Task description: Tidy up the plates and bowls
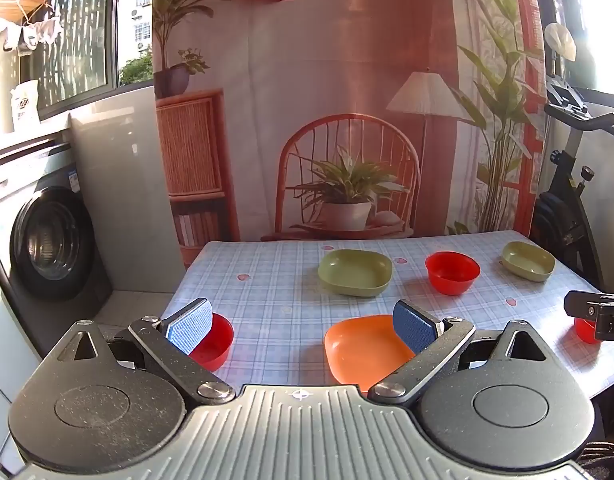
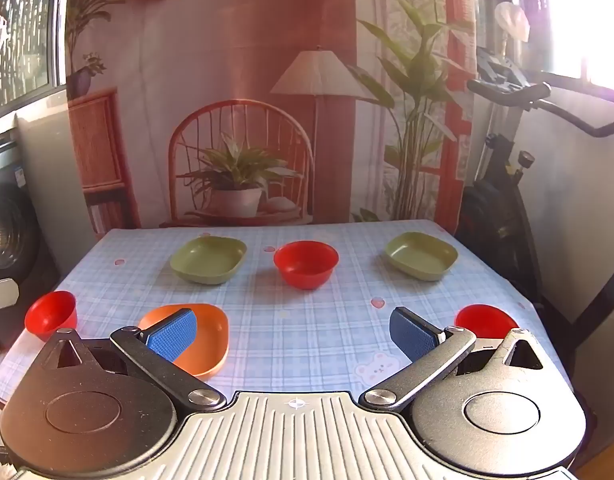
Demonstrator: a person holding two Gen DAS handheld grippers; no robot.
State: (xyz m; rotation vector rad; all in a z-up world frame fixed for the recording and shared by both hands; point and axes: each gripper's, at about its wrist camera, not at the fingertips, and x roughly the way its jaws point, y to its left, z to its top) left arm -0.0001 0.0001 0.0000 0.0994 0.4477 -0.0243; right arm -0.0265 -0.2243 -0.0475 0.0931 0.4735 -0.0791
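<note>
An orange, rounded-square plastic plate lies flat near the front edge of the worktop, which is covered in a pale blue checked cloth. Across the far side sit two olive-green rounded-square plates with a round red plastic bowl between them. Two smaller red bowls sit at the front corners, one left, one right.

The left gripper hangs over the front edge, jaws spread wide and holding nothing; the orange plate lies just ahead, under its right-hand pad. The right gripper is likewise spread and empty, with the same plate off towards its left. The left gripper looks the nearer one to the orange plate.
</note>
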